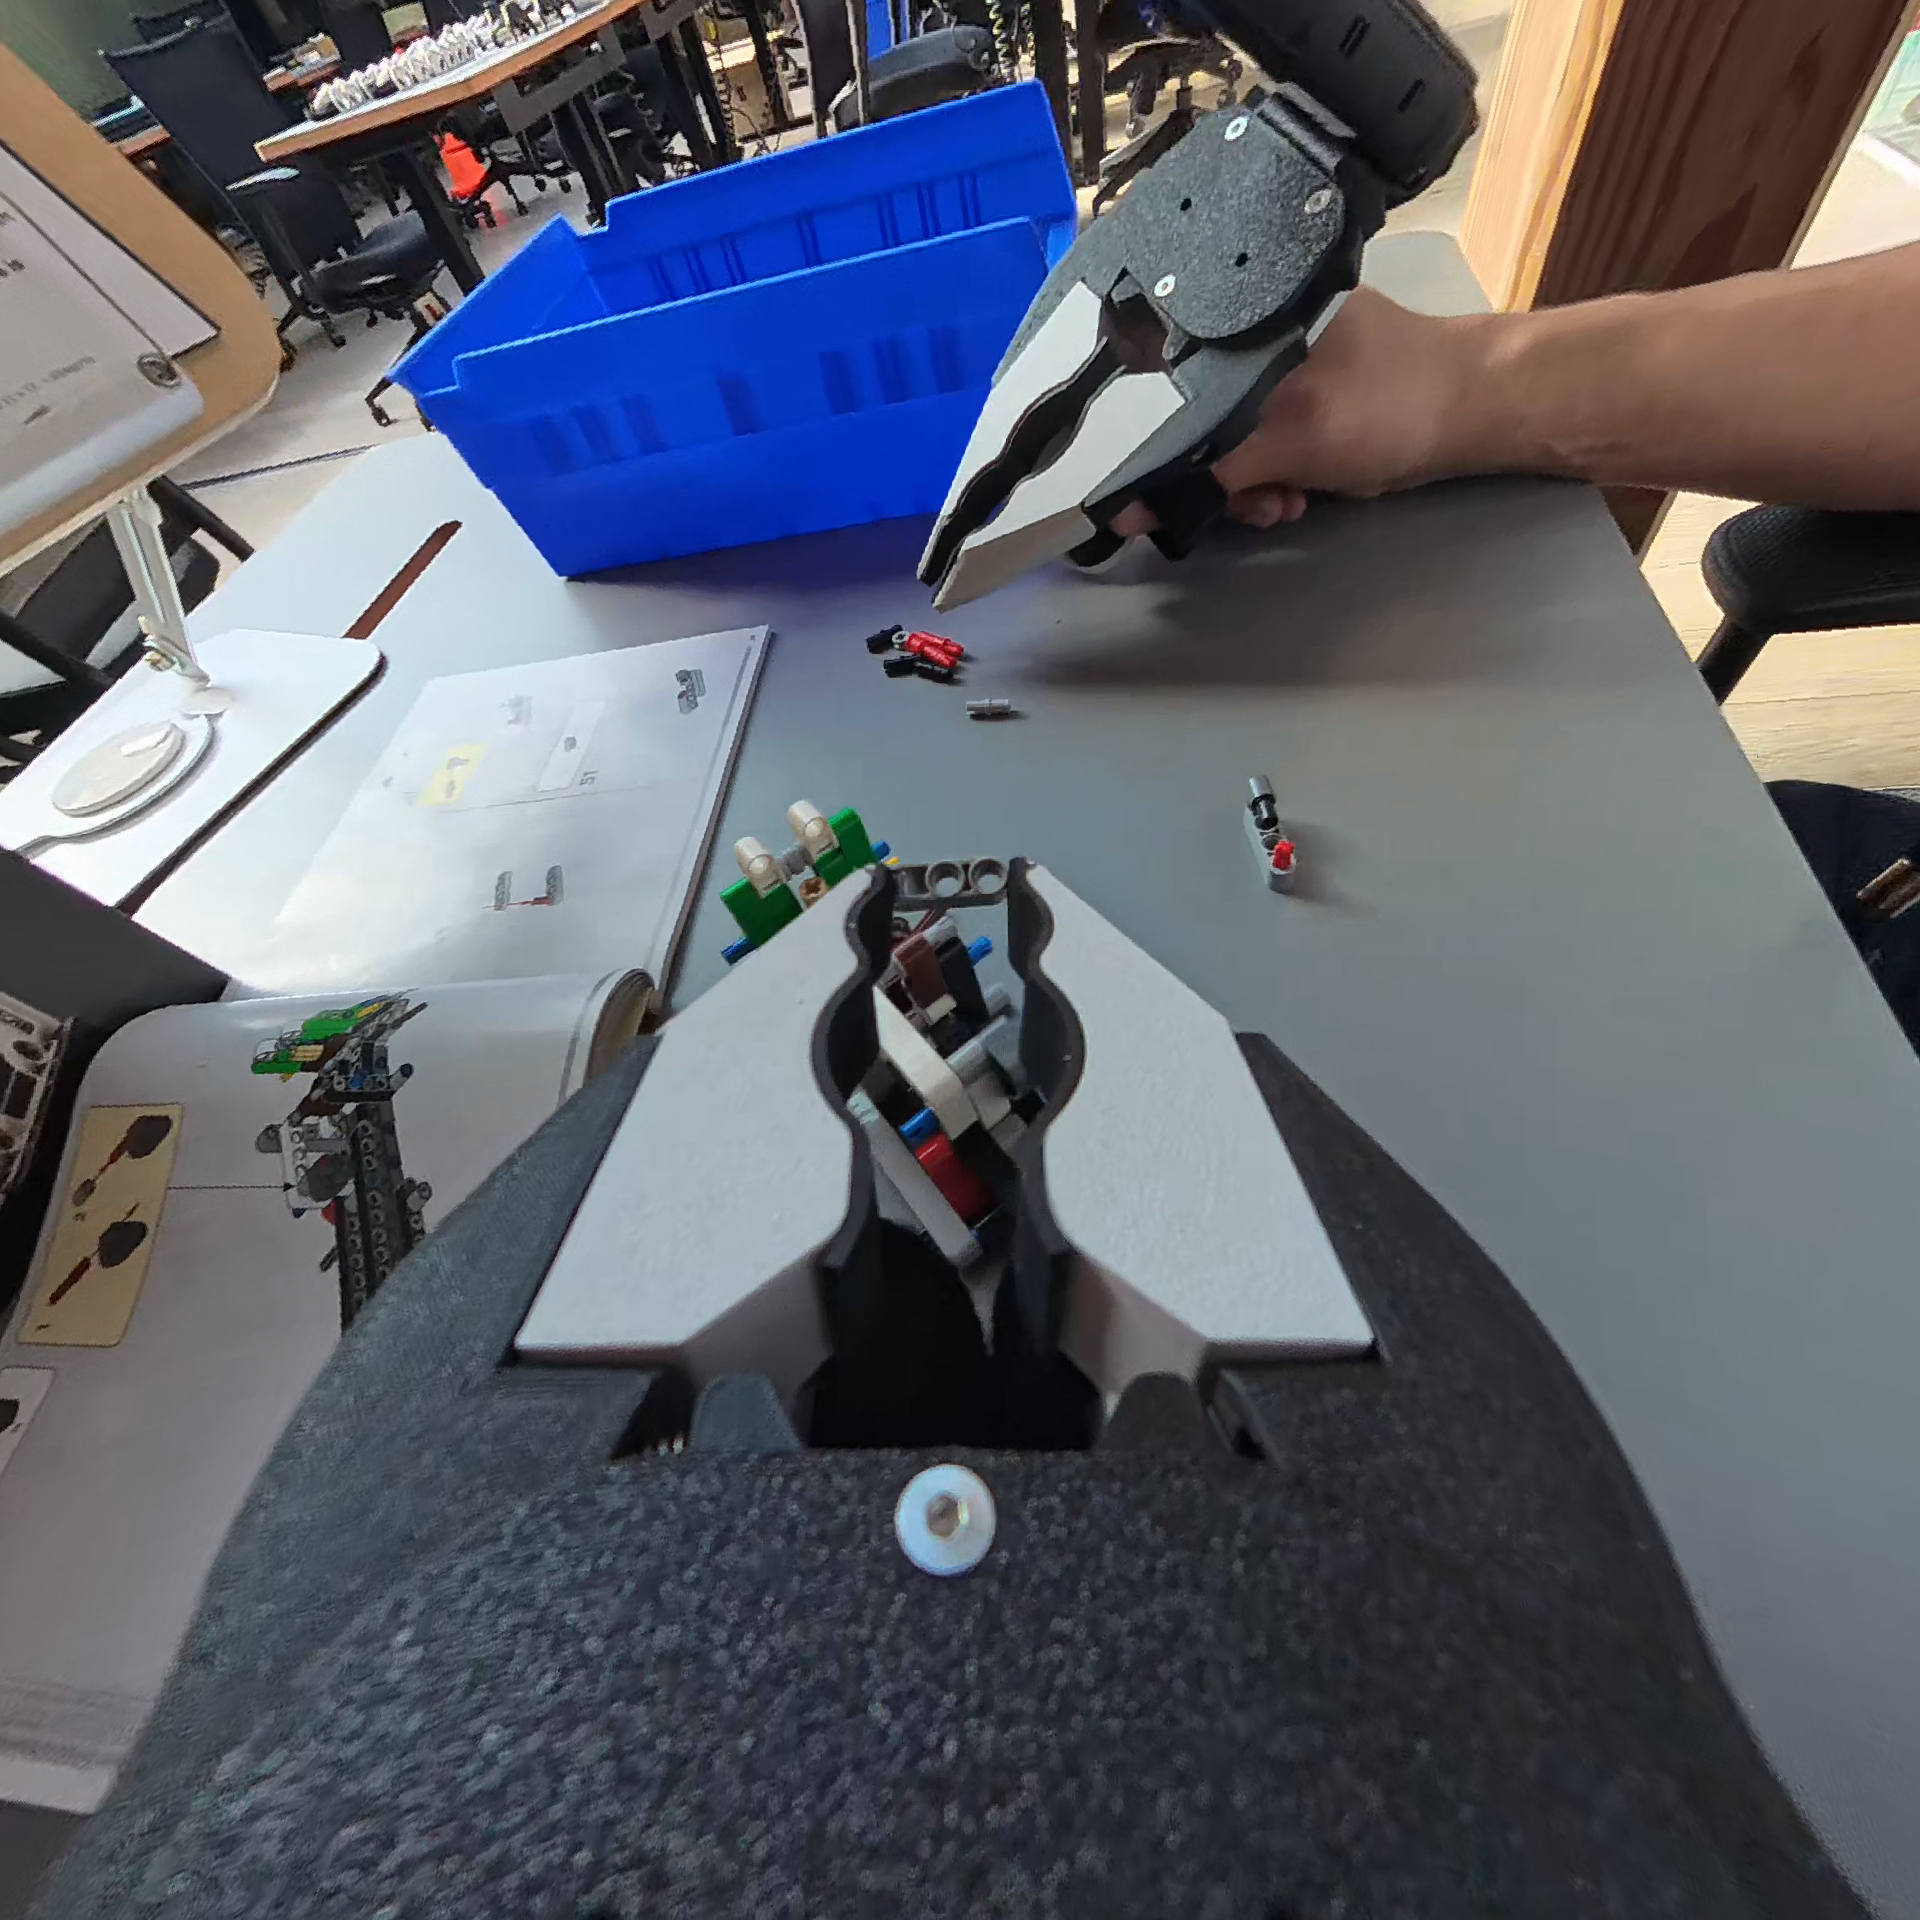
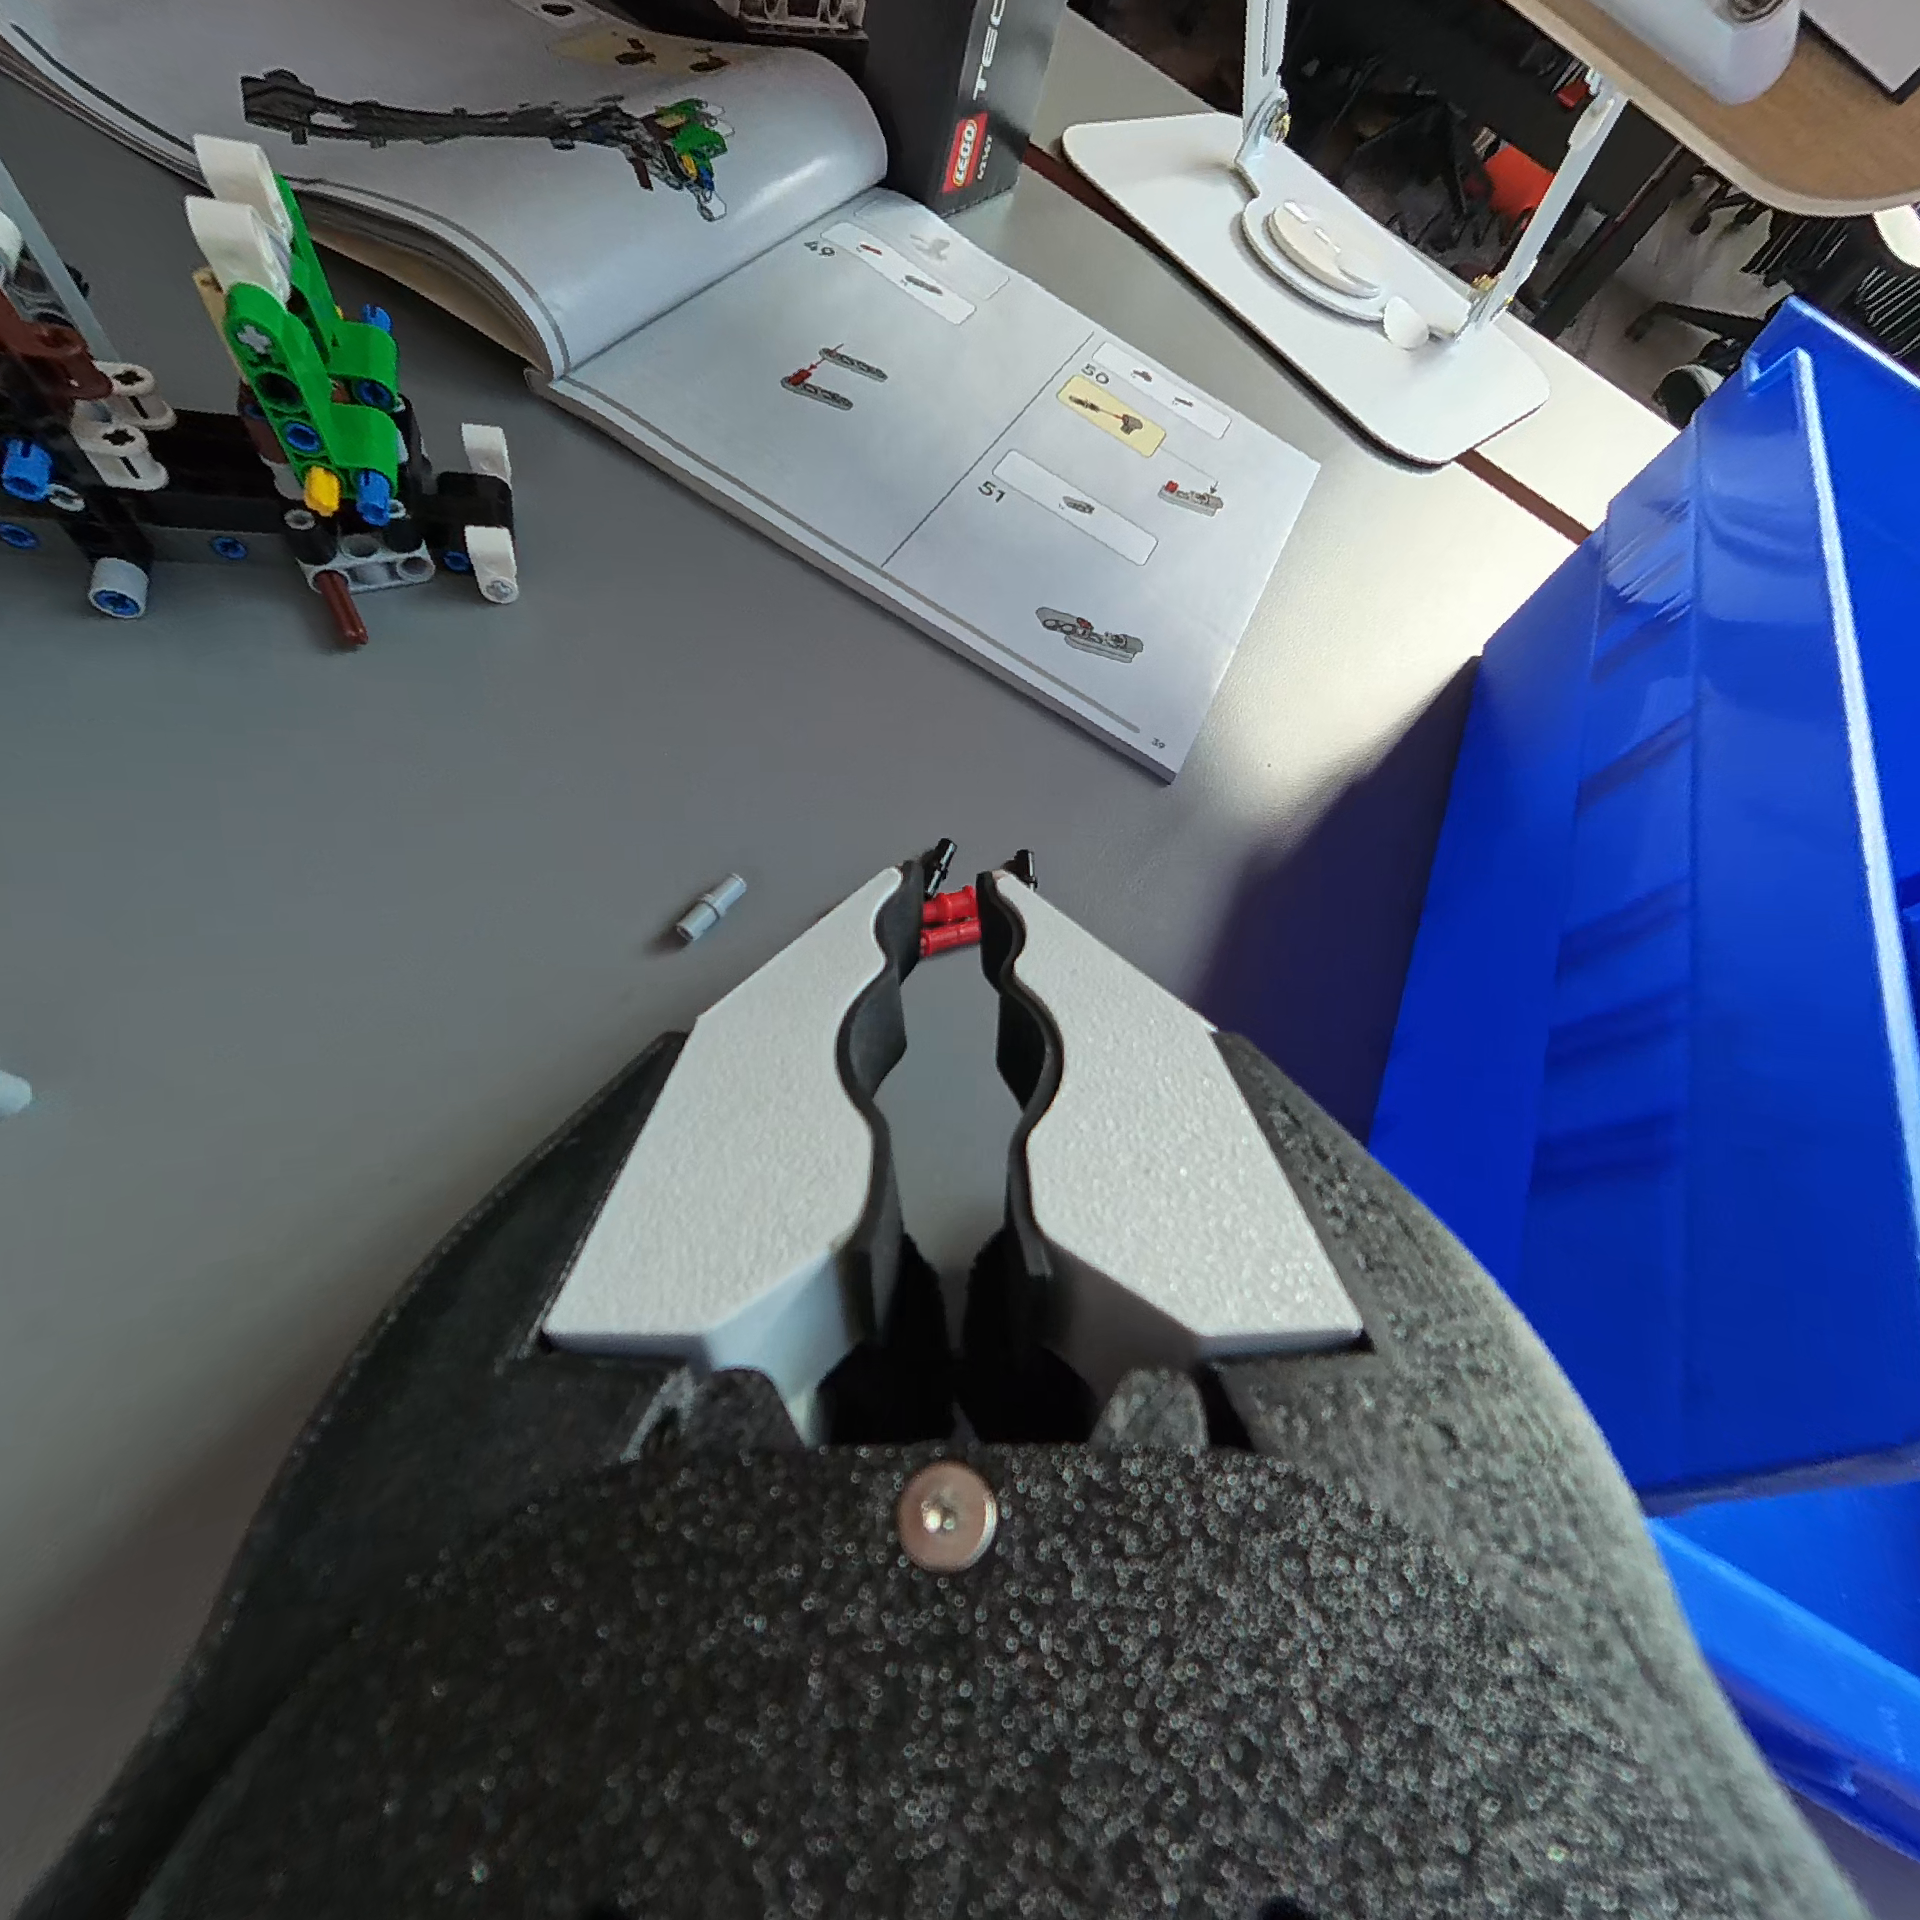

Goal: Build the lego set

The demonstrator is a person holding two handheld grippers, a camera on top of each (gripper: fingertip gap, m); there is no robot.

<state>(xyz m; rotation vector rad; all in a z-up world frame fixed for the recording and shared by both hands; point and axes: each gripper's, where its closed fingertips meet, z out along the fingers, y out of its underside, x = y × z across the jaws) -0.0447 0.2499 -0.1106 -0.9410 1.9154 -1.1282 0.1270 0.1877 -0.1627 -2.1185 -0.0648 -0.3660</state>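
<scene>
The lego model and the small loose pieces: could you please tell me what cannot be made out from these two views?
- Lego model, left wrist view: mostly hidden between the left gripper jaws; whether they clamp it is unclear.
- Same model, right wrist view: cut off by the left edge.
- Red pins, right wrist view: partly covered by the right gripper; contact is unclear.
- Blue bin: its contents hide behind its walls in both views.

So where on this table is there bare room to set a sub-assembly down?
The widest bare grey patch on the table lies past the small grey beam with a red pin, toward the table's near right edge. Another lies between the lone grey pin and the lego build. It is crowded around the red and black pins, the instruction booklet and the blue bin.
</scene>
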